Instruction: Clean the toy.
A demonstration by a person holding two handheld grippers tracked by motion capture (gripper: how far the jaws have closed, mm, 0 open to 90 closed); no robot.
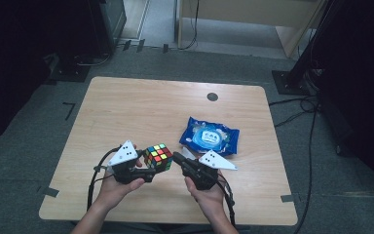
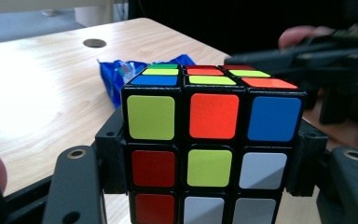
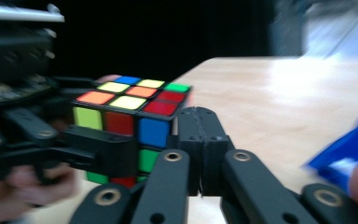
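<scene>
A scrambled Rubik's cube (image 1: 157,156) is held just above the wooden table (image 1: 126,102), near its front middle. My left gripper (image 1: 148,168) is shut on it; in the left gripper view the cube (image 2: 212,135) sits between the two jaws, clamped on its left and right sides. My right gripper (image 1: 177,157) comes in from the right, jaws pressed together with nothing between them. In the right gripper view its tip (image 3: 200,140) is right beside the cube (image 3: 130,116); I cannot tell whether it touches.
A blue packet of wipes (image 1: 209,136) lies flat just behind and to the right of the cube. A dark round grommet (image 1: 212,96) sits in the table near its far edge. Cables trail on the floor at the right.
</scene>
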